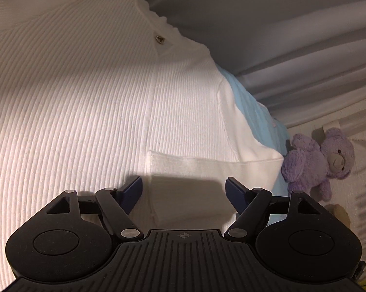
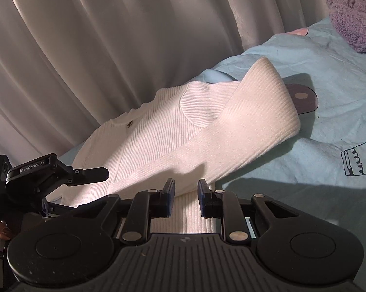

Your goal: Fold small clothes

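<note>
A white ribbed knit sweater (image 1: 85,102) lies on a light blue bedsheet (image 2: 316,146); it has a small metal button (image 1: 160,39) near the neckline. In the right wrist view the sweater (image 2: 158,141) has one sleeve (image 2: 251,121) folded across the body. My left gripper (image 1: 184,189) is open, its jaws wide apart over the sweater's hem band. My right gripper (image 2: 186,194) is shut on the sweater's sleeve cuff, the ribbed fabric running between its pads. The left gripper also shows in the right wrist view (image 2: 61,172), at the sweater's left edge.
A purple teddy bear (image 1: 319,160) sits on the bed to the right of the sweater; it also shows in the right wrist view (image 2: 355,12). Grey curtains (image 2: 97,48) hang behind the bed. The sheet has printed drawings (image 2: 358,160).
</note>
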Available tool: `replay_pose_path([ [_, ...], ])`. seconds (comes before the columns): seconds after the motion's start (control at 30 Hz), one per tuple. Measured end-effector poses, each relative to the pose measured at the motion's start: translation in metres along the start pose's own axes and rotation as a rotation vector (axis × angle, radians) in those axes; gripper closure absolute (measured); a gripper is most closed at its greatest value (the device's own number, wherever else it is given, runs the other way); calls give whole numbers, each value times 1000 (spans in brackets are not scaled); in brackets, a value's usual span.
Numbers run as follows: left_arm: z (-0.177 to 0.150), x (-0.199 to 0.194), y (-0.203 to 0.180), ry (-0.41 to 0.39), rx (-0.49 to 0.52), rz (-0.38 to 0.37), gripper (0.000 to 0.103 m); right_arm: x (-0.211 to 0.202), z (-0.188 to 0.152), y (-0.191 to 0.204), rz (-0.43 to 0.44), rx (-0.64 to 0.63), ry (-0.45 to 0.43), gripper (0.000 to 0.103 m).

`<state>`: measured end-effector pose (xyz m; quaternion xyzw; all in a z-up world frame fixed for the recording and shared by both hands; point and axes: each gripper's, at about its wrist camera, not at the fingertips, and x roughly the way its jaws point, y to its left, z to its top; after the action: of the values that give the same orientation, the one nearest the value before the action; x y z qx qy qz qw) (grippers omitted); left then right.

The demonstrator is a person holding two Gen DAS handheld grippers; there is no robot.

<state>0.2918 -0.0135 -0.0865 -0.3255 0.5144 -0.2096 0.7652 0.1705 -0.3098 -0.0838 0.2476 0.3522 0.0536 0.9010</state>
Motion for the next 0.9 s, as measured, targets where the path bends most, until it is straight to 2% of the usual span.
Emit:
replay_pose_path([
  [0.07,1,1,2,-1,-16,7,35,-1,-1,0,-1,10,2,84],
  [0.13,0,3,3,10,-34,26,62,-1,-1,1,-3,15,7,84],
  [0.3,-3,14,1,20,-27,40,93,0,-1,2,-13,12,12,83],
  [0.4,3,13,-3,10,10,40,97,-1,2,1,-28,8,8,83],
  [0.47,14,-4,-10,-58,53,21,97,-3,6,-2,-52,2,-9,83],
  [0.53,29,-26,-17,-143,96,48,97,-5,13,-7,-85,8,-29,83],
  [0.63,54,-60,-21,-293,187,207,97,-5,23,-12,-123,11,-51,80],
  [0.7,66,-73,-16,-362,242,355,97,-1,29,-14,-133,4,-53,73],
  [0.77,73,-74,-3,-360,257,395,97,8,34,-15,-130,-4,-47,71],
  [0.9,80,-62,29,-301,188,349,95,33,47,-16,-132,-14,-21,70],
])
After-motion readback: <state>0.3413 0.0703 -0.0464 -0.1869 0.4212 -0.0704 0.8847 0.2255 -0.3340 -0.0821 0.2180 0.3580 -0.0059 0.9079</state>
